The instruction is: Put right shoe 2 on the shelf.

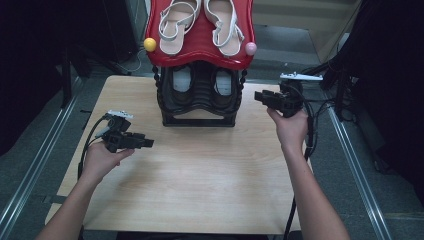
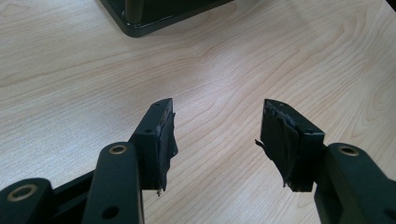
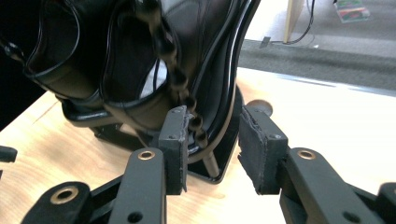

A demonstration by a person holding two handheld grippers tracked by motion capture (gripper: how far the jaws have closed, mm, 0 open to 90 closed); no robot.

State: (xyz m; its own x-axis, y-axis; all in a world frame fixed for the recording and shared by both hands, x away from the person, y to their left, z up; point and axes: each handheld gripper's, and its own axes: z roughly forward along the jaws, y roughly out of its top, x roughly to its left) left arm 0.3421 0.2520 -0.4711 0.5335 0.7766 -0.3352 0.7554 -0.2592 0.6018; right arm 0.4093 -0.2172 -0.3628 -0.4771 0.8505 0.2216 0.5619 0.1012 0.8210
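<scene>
Two grippers flank a two-tier shoe rack [image 1: 199, 95] at the table's [image 1: 200, 175] far middle in the high view: left gripper [image 1: 148, 143] near-left, right gripper [image 1: 259, 96] just right of the black shoes [image 1: 182, 82]. Left gripper view: jaws wide apart, empty, over bare wood. Right gripper view: jaws partly open, holding nothing, aimed at the rack's base [image 3: 219, 163].

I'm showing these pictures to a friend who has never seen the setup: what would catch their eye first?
Probably the red top shelf of the shoe rack at the table's far edge, with a pair of white sandals on it. Under it, dark shoes sit on the black tier. The right claw stands open close by the rack's side; the left claw is open over bare wood.
</scene>
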